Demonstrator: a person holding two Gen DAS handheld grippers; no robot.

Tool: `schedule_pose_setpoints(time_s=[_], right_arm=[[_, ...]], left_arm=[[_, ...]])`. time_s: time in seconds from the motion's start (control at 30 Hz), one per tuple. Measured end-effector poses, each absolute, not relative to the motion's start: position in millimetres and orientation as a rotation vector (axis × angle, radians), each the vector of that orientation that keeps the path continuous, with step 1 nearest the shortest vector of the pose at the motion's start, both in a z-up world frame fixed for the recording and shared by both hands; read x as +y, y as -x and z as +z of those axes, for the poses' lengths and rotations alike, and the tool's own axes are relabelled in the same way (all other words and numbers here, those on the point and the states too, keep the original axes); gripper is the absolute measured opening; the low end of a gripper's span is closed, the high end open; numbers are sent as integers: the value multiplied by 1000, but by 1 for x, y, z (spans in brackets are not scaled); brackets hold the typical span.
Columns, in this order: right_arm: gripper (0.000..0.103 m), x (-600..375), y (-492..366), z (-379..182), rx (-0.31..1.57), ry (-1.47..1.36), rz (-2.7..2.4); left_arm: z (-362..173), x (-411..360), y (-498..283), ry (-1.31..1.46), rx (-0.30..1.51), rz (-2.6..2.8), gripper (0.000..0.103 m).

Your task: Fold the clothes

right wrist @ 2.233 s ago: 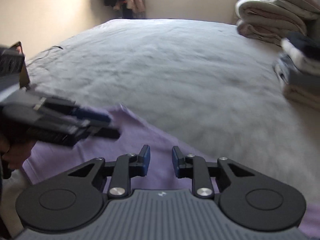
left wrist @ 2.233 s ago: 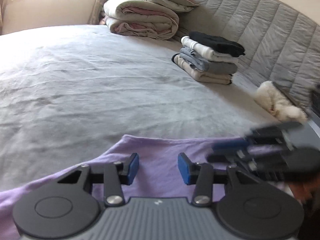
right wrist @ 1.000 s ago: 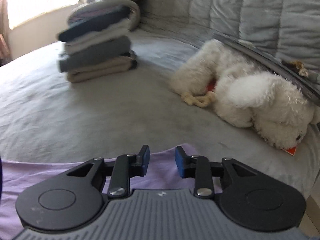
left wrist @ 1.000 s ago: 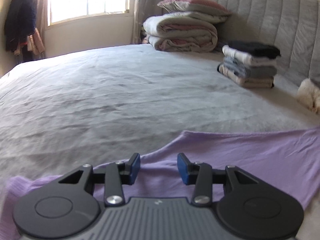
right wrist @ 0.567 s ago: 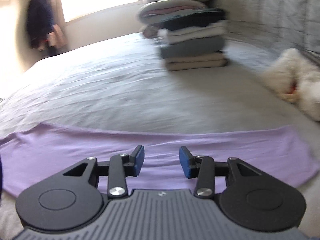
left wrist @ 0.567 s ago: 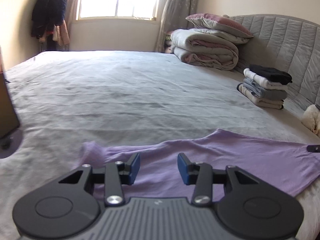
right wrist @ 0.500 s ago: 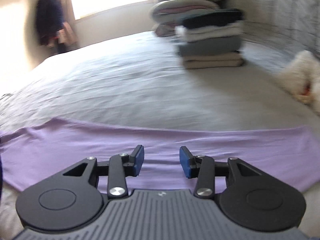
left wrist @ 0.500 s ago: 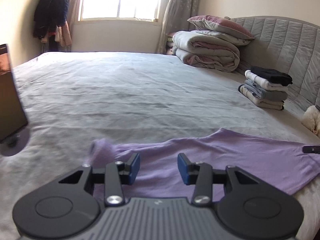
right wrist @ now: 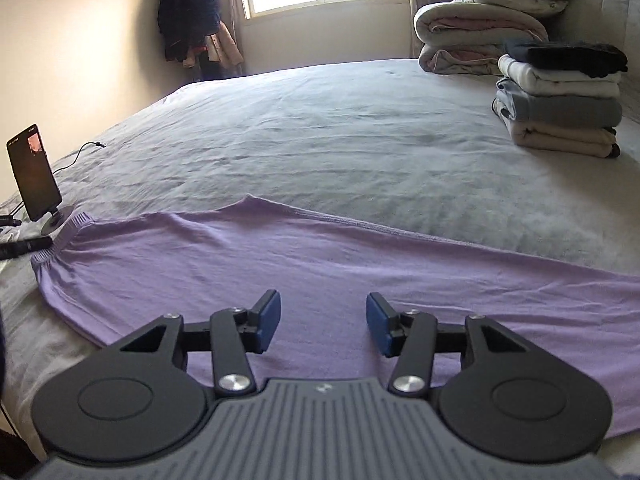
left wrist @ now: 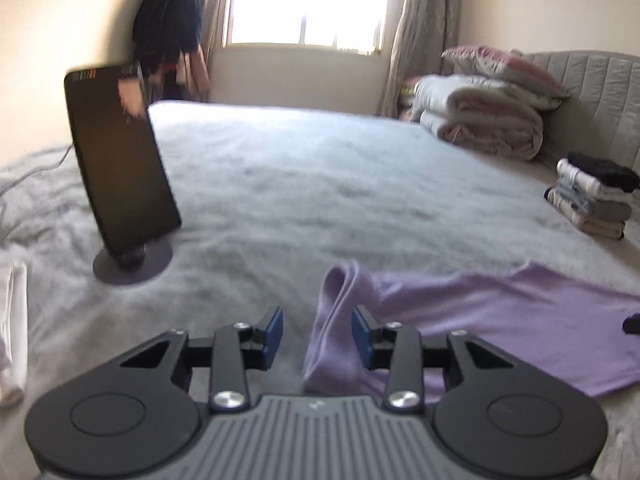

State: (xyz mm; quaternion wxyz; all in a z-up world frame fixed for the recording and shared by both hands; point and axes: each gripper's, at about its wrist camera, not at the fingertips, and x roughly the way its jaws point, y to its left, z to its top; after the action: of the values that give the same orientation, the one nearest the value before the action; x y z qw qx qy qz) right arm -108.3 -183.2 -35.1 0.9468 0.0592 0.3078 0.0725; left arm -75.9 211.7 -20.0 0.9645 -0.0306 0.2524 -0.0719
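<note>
Lilac knit garment (right wrist: pixel 320 264) is being laid flat, lengthwise, across front edge of grey bedsheet (right wrist: pixel 340 140); one ribbed end is being raised into a loop at the left gripper (left wrist: pixel 317 334).

Step in hand, judged: taking hold of that end for first fold. To be done well, cloth should be pinched close to ribbed hem, both layers taken, garment kept taut w/o dragging.

Left gripper: jaws part-open and closing, cloth loop between them, lying against right-hand pad (left wrist: pixel 362 334); not yet clamped.

Right gripper (right wrist: pixel 323 322): jaws opening, approx. mid-range, nothing between pads, being held just over garment mid-section.

Stack of folded clothes (right wrist: pixel 560 100) is sitting well apart, by headboard.
</note>
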Motion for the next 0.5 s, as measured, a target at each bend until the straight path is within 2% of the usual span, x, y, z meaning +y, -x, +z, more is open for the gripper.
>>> schedule_pose_setpoints(time_s=[0.2, 0.33, 0.4, 0.43, 0.5], right_arm=[[52, -182, 110, -41, 632, -129, 130], [52, -181, 113, -42, 634, -112, 120], [52, -182, 114, -43, 635, -104, 112], [52, -184, 115, -43, 636, -102, 109], [52, -187, 117, -44, 636, -103, 104]], left_arm=[[-18, 186, 58, 102, 489, -316, 22], [-37, 167, 32, 61, 555, -311, 18], [-49, 166, 18, 40, 605, -232, 11], [-52, 169, 12, 55, 625, -200, 4], [-51, 182, 7, 124, 637, -176, 3]])
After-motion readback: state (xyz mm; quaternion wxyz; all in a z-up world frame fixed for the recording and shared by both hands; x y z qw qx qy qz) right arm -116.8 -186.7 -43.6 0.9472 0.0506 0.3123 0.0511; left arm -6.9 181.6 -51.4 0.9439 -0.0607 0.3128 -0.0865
